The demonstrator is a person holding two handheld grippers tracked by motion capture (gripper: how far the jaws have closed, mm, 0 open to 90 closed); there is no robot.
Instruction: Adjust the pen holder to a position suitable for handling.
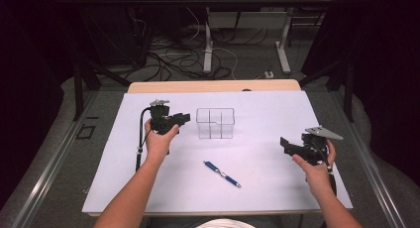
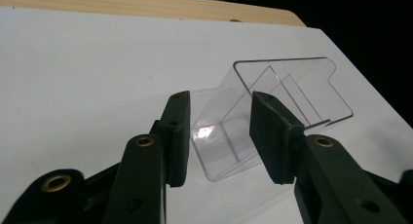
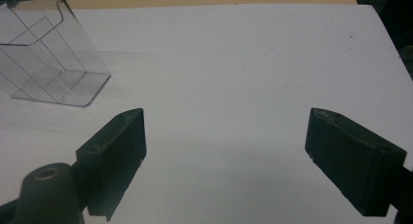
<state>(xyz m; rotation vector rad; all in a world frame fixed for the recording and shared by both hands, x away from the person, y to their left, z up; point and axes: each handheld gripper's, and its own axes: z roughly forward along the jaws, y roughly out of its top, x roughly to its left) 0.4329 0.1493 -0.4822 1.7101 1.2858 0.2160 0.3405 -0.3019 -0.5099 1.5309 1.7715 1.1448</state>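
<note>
Hovering left claw (image 1: 184, 119) just left of clear box (image 1: 215, 123), jaws apart, nothing pinched, box corner sits just beyond the tips. Box upright mid-table (image 1: 277, 114), divided inside. Right claw (image 1: 285, 144) wide open, empty, well off to the right. Left hand nearer. Pen (image 1: 221, 174) lies diagonally nearer the person, out of the way

Clear divided holder (image 1: 215, 123) — upright, mid-table

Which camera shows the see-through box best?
The left gripper view: the clear box sits close up, its dividers plain, just beyond the left gripper. The high view shows it small at mid-table; the right gripper view catches it cut off at a corner.
</note>
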